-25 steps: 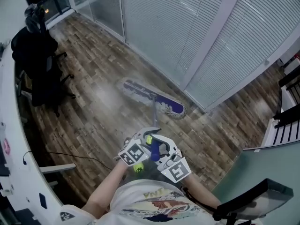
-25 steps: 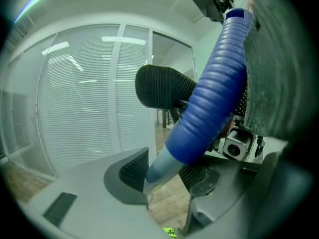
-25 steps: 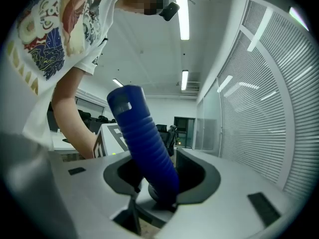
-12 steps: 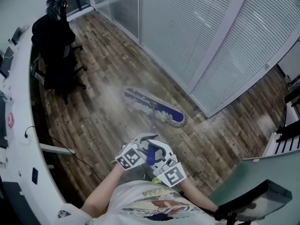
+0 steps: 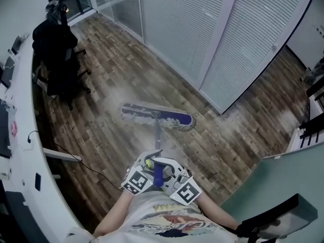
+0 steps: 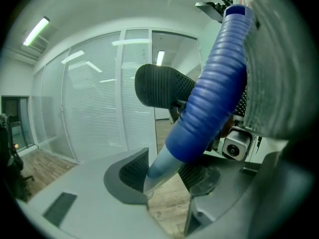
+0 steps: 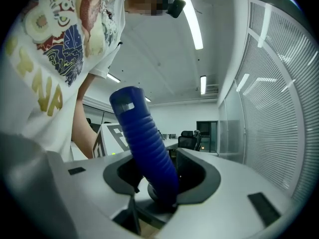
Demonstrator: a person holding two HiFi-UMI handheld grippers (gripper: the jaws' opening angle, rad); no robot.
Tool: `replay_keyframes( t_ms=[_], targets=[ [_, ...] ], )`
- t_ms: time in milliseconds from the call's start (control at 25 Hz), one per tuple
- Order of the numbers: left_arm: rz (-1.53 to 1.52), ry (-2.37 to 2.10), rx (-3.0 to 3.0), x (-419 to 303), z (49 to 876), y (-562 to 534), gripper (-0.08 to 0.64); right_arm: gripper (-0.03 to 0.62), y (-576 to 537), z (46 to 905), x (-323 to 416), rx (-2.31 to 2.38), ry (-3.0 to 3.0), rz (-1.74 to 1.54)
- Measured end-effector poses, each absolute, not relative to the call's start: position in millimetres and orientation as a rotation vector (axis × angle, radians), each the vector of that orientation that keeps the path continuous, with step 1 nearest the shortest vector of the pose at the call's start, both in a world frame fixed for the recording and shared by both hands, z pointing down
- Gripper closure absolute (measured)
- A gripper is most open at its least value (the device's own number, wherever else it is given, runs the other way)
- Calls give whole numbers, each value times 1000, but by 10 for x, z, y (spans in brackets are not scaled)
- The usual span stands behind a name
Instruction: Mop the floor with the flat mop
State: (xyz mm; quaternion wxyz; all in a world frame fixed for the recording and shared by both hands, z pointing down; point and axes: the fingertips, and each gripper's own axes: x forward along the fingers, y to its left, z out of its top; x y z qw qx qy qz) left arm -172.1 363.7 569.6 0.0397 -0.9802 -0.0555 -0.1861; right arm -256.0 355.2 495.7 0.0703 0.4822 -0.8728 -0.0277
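Both tools are clenched on the mop's blue ribbed grip (image 5: 158, 173), close against the person's shirt (image 5: 162, 221). In the head view the left tool (image 5: 148, 167) and the right tool (image 5: 171, 172) sit side by side on that grip, marker cubes facing up.

In the left gripper view the grip (image 6: 209, 93) crosses the picture at a slant. Its lower end, and the pale shaft (image 6: 157, 171) coming out of it, sit between the ribbed pads of the left tool (image 6: 162, 176), so the tool is grasping the handle there. In the right gripper view the right tool (image 7: 162, 183) is closed round the grip (image 7: 144, 143), which rises up and to the left from between the jaws.

From the tools the thin shaft (image 5: 157, 135) runs forward and down to the mop head (image 5: 157, 116). The head lies flat on the wooden floor (image 5: 101, 110), well ahead of the tools and crosswise to the shaft. It is near the blinds (image 5: 202, 29) but apart from them. A pale haze covers the boards around the head.

A black chair (image 5: 58, 59) stands at the far left beside the curved white desk (image 5: 20, 135).
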Motion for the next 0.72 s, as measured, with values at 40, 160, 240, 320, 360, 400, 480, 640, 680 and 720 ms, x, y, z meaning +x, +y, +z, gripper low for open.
replay_keyframes(
  t_ms=[40, 160, 240, 320, 360, 400, 480, 640, 680, 720],
  targets=[
    [-573, -162, -3002, -1743, 5695, 3686, 413, 419, 3605, 4950, -2582, 1447, -2635, -88],
    [-566, -137, -3010, -1781, 5729, 3695, 413, 419, 3622, 4968, -2628, 1425, -2653, -109],
    [-548, -116, -3017, -1783, 5726, 3641, 413, 419, 3567, 4960, -2644, 1394, -2670, -120],
    [-534, -113, -3007, -1748, 5704, 3569, 414, 417, 3496, 4948, -2620, 1356, -2680, -119],
    [-530, -119, -2998, -1725, 5691, 3524, 416, 414, 3452, 4943, -2599, 1337, -2682, -114],
    [-527, -126, -2989, -1706, 5679, 3473, 418, 413, 3403, 4935, -2582, 1319, -2684, -107],
    [-522, -120, -2979, -1686, 5654, 3328, 423, 408, 3268, 4911, -2562, 1287, -2697, -95],
    [-503, -62, -2990, -1658, 5595, 2832, 430, 408, 2807, 4880, -2539, 1221, -2713, -88],
    [-498, -53, -2992, -1652, 5584, 2689, 431, 408, 2669, 4878, -2536, 1209, -2714, -85],
    [-492, -47, -2996, -1644, 5575, 2545, 433, 408, 2528, 4878, -2533, 1200, -2713, -82]
  ],
)
